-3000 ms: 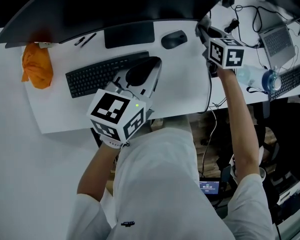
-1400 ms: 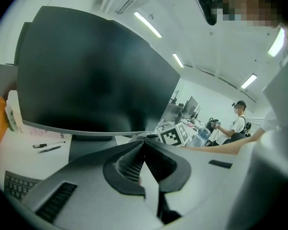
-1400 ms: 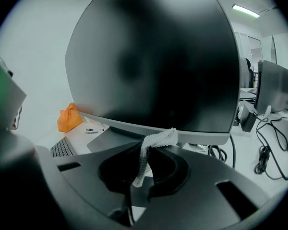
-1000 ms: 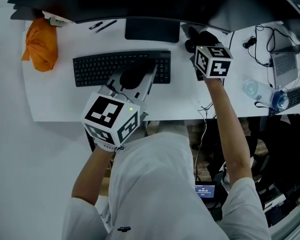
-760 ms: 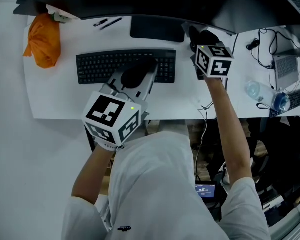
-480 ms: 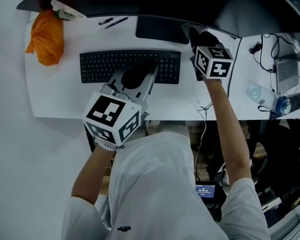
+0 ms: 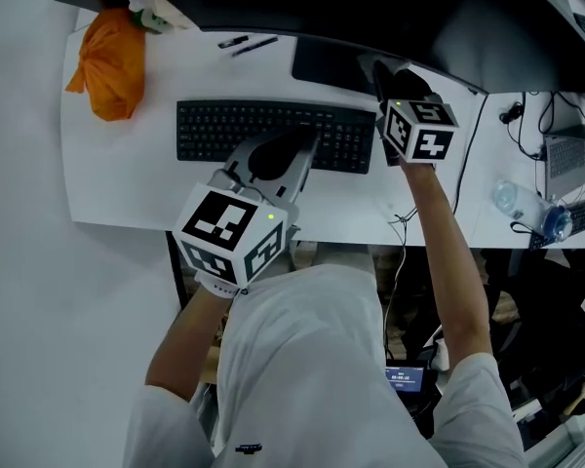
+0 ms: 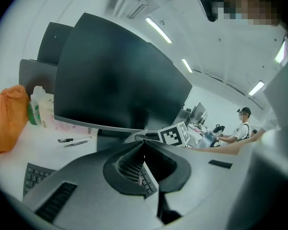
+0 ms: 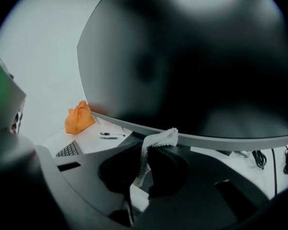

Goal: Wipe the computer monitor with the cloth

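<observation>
The dark, switched-off computer monitor [image 9: 192,56] fills the right gripper view and runs along the top of the head view as a black band [image 7: 302,8]. My right gripper [image 9: 146,150] is shut on a white knitted cloth [image 9: 156,140], and the cloth's free end lies against the monitor's lower edge. From above, the right gripper [image 7: 382,66] reaches under that edge, just right of the keyboard. My left gripper [image 7: 307,139] hovers over the black keyboard [image 7: 273,135]. Its jaws [image 8: 144,143] are shut with nothing in them and point at the monitor [image 8: 115,85].
An orange bag [image 7: 112,66] and a white-green bottle [image 7: 151,8] sit at the desk's left end. Two pens [image 7: 247,44] lie behind the keyboard. To the right are cables, a water bottle [image 7: 526,208] and a laptop [image 7: 565,159]. A person [image 8: 242,123] sits far off.
Over three seconds my right gripper has slid left along the monitor's lower edge, ending close to the keyboard's right end. My left gripper has kept its place over the keyboard.
</observation>
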Demonstrator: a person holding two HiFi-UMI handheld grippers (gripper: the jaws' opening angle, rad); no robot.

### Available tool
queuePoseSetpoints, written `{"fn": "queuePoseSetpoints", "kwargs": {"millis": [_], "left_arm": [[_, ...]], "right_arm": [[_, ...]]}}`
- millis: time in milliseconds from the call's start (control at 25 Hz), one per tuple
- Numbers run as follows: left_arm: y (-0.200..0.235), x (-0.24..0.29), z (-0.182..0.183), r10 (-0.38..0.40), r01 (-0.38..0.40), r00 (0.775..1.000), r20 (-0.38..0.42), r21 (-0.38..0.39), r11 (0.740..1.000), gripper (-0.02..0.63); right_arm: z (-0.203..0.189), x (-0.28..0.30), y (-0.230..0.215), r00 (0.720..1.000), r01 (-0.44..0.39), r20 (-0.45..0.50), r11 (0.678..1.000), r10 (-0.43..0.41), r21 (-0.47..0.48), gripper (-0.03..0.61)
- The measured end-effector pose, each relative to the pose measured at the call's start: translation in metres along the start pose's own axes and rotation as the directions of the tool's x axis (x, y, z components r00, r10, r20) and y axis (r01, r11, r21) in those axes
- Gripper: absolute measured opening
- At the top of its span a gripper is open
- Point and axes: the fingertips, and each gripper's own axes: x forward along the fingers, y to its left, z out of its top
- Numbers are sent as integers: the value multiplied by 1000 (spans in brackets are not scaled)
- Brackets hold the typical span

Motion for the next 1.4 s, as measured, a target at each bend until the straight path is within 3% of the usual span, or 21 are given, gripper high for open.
{"fn": "queuePoseSetpoints", "kwargs": {"millis": [440, 960, 1400], "left_arm": [[29, -26, -4, 43, -42, 999, 27, -27, 999, 18], [65, -54, -5, 85, -82, 995, 48, -53, 995, 18], [100, -74, -5, 121, -115, 990, 69, -89, 989, 18]], "right_arm": [[8, 29, 48, 998, -60, -3, 997, 60, -57, 31], [29, 54, 96, 994, -87, 59, 996, 88, -28, 31], [31, 85, 142, 988, -150, 48, 989, 150, -10, 31]]}}
